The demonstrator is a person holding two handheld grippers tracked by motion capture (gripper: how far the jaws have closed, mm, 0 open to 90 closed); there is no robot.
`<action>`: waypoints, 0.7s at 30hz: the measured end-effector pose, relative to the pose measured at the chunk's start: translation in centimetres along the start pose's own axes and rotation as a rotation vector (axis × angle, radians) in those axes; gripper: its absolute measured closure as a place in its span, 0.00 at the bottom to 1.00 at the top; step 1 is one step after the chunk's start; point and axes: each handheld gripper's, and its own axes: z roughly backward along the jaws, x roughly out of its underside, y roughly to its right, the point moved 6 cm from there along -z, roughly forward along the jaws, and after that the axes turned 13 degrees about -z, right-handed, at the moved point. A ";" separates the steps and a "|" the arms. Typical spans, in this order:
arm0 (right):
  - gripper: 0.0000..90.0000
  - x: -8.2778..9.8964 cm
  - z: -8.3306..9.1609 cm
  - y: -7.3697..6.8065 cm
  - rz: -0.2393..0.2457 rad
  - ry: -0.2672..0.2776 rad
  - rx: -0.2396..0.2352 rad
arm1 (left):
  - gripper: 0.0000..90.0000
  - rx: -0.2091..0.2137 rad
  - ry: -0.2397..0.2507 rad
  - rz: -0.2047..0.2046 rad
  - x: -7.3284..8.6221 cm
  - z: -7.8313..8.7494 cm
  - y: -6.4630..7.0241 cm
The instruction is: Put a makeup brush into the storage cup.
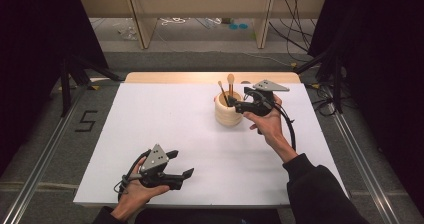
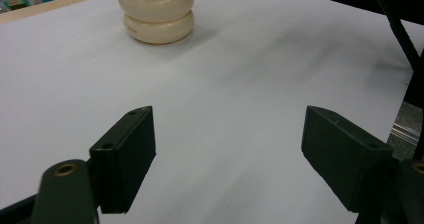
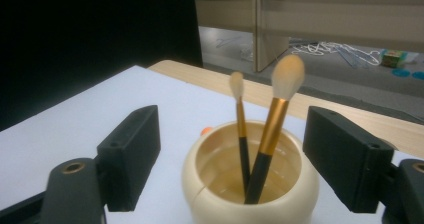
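A cream ribbed cup (image 1: 227,113) stands on the white table top (image 1: 170,119), right of the middle. Two makeup brushes stand in it, heads up: a thick one with a gold ferrule (image 3: 274,129) and a thin one (image 3: 241,129). My right gripper (image 1: 235,104) hovers just right of the cup's rim. In the right gripper view this gripper (image 3: 232,134) is open, its jaws wide on either side of the cup (image 3: 250,184) and the pads clear of the brushes. My left gripper (image 1: 183,164) rests near the table's front edge, open and empty (image 2: 227,154), facing the cup (image 2: 157,14).
A wooden strip (image 1: 200,77) runs along the table's far edge. A small orange thing (image 3: 206,131) lies just behind the cup. Black curtains and stand legs flank the table; cables (image 1: 295,39) lie on the floor beyond.
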 end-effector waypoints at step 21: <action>0.22 2.6 5.0 -2.1 0.054 0.008 -0.055 | 0.18 -0.076 0.061 0.062 -0.3 0.8 -1.0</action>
